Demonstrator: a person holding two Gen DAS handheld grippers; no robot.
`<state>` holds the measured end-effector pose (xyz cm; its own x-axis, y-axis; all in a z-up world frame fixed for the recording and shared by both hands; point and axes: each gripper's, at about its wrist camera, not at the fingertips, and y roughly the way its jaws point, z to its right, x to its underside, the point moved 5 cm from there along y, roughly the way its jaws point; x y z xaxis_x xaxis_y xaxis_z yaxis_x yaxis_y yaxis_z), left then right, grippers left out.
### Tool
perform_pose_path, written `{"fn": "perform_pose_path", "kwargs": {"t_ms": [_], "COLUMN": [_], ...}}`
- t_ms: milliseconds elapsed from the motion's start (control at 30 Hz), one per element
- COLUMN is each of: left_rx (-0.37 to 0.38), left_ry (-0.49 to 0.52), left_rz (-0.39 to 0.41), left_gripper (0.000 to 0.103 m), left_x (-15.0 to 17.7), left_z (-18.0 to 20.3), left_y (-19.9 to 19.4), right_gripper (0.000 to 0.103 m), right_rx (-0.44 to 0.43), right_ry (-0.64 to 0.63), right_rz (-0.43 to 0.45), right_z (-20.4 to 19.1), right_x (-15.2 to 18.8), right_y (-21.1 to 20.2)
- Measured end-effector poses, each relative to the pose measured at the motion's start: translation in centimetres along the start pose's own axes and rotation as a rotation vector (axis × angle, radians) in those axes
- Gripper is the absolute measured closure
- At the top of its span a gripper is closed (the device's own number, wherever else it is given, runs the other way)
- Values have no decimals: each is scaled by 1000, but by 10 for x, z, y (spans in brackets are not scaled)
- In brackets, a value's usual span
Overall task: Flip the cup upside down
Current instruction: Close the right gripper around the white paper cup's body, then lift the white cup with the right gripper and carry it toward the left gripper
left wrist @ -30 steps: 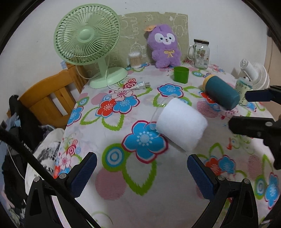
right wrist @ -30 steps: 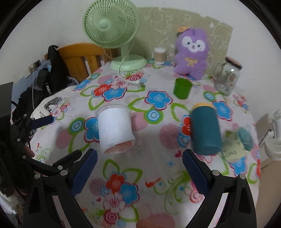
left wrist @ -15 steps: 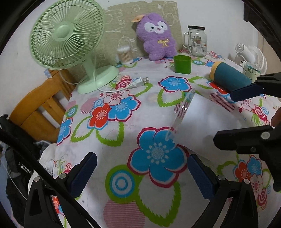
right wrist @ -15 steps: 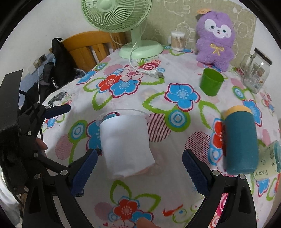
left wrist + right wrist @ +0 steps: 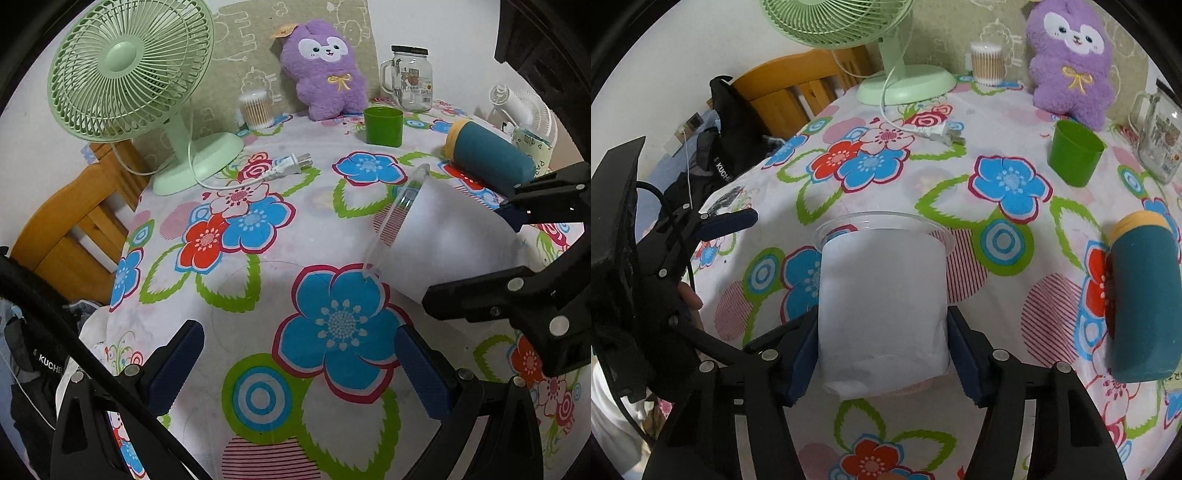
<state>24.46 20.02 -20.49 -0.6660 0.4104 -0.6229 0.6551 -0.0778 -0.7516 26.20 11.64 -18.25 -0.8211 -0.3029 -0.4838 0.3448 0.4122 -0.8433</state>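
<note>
Cup (image 5: 882, 306) lies on its side on the flowered worktop (image 5: 960, 173), rim pointing toward the green fan (image 5: 129, 70). Left tongs (image 5: 295, 365) hover spread apart with nothing between them. Right tongs (image 5: 882, 350) are clenched on the cup near its base.

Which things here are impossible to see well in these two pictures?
- Cup base: right wrist view, hidden by white lining.
- Jar: right wrist view, cut by edge.
- Right hand-held gripper pads: left wrist view, hidden behind the cup.
- Label text on jar: left wrist view, too small.
</note>
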Motion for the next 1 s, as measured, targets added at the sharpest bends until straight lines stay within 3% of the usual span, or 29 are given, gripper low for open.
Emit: {"fn": "perform_pose_path", "kwargs": {"t_ms": [200,467,1000], "left_rx": [-10,40,120], "left_ry": [15,9,43], "left_rz": [24,50,97], "left_gripper": [0,0,0], "left_x": [-2,3,39], "left_z": [6,29,99], "left_y": [-13,-43,-110], "right_gripper": [39,39,39], "right_rx": [19,31,160], "right_ry": [-10,-18,19], "right_rz": [21,61,127], "right_z": [0,-9,-20], "right_x": [4,25,108], "right_y": [-15,-51,-126]}}
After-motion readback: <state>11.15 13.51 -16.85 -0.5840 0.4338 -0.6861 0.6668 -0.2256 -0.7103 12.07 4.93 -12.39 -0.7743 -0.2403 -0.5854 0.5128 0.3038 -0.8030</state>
